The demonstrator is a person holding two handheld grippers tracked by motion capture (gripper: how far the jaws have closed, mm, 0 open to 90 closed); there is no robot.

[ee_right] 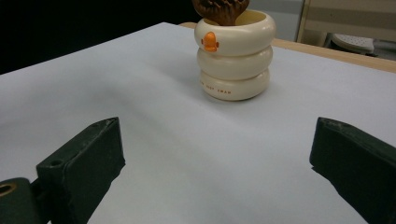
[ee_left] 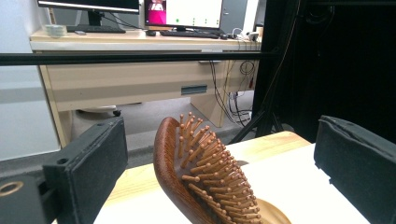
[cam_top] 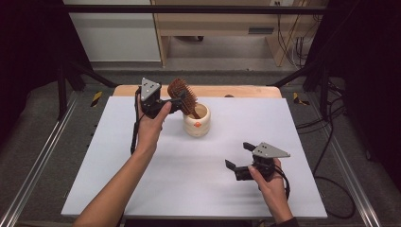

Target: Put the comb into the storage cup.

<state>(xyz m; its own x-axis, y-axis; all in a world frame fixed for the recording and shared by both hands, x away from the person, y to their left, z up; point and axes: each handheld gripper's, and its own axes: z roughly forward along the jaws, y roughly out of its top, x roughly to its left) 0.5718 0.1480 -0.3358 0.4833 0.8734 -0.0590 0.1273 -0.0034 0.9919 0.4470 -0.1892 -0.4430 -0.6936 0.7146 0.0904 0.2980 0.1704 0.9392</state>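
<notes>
Small orange lettering runs round the bottom ring of the cream ringed cup (ee_right: pixel 235 53), too fine to read, under an orange duck-like mark. The wooden paddle hairbrush (cam_top: pixel 183 97) stands handle-down in that cup on the table (cam_top: pixel 142 161). Left gripper (cam_top: pixel 166 105) sits beside the brush head, jaws wide, bristles up close between them. Right gripper (cam_top: pixel 239 156) hovers low, near the table's front edge, jaws spread wide too.

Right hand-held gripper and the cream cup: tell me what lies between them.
Nothing: in the right gripper view, bare white table runs from the open right hand-held gripper to the cream cup.
</notes>
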